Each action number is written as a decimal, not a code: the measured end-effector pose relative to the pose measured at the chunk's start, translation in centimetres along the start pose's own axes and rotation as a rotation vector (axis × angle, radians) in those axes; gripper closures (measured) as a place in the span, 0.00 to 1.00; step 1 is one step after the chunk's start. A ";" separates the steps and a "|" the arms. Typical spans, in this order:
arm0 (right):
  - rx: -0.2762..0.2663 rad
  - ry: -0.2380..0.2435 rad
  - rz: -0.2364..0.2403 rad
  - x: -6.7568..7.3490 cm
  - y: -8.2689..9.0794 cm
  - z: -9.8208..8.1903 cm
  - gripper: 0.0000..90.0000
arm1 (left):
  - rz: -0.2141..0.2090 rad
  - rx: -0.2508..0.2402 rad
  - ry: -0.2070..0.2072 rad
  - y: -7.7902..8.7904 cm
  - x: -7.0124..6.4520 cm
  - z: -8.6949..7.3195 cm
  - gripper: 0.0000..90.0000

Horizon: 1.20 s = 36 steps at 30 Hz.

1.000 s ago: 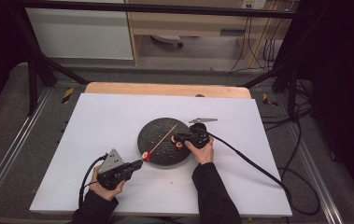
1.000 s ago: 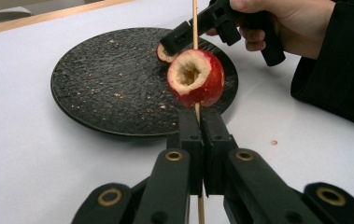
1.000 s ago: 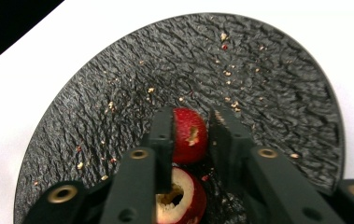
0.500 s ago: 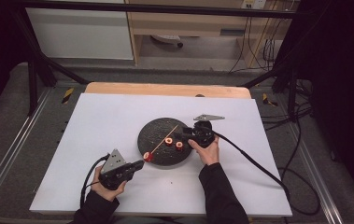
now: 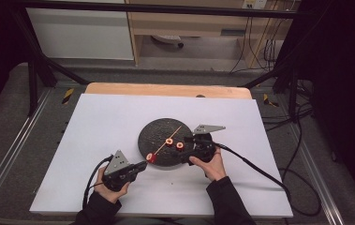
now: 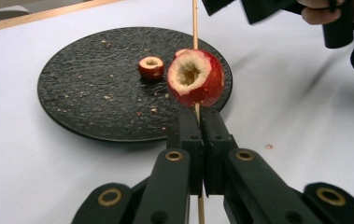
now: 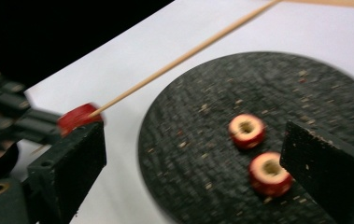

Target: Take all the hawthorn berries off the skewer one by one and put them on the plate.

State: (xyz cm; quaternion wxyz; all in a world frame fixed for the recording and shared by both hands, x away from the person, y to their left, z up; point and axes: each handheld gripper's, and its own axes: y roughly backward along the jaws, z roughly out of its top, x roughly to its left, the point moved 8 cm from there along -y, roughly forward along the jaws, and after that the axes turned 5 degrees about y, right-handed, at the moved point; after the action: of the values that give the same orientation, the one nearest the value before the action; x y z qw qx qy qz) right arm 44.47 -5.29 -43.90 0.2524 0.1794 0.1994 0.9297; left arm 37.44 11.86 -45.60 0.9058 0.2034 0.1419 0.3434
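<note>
Since a second ago the right claw (image 5: 188, 142) has swung out over the plate (image 5: 159, 131), jaws spread beside two loose cored fruit pieces (image 7: 246, 130). At the plate's near edge, the left claw (image 6: 198, 122) pinches a skewer (image 6: 194, 23) carrying one piece (image 6: 196, 77). A clumsy grab could crush the soft rings.

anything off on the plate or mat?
Minor mess only. Crumbs are scattered over the black plate, and one red speck lies on the white mat beside it. The two loose fruit rings sit on the plate; the third is on the skewer.
</note>
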 end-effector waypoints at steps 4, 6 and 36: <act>0.023 0.019 0.050 1.4 0.1 -0.8 0.09 | -0.013 0.005 -0.012 -0.5 -0.7 0.2 0.98; 0.033 0.031 0.067 1.9 0.1 -1.2 0.09 | -0.021 0.006 -0.017 -0.7 -1.0 0.4 0.98; 0.047 0.102 0.270 4.8 0.5 -2.5 0.66 | -0.114 0.018 -0.098 -2.1 -4.4 1.1 0.98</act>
State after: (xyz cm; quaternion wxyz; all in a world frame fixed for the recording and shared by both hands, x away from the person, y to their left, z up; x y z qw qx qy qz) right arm 39.34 -3.80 -44.65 0.1105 0.1627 0.2079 0.9582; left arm 35.87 7.20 -45.12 0.9279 0.2197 0.1118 0.2798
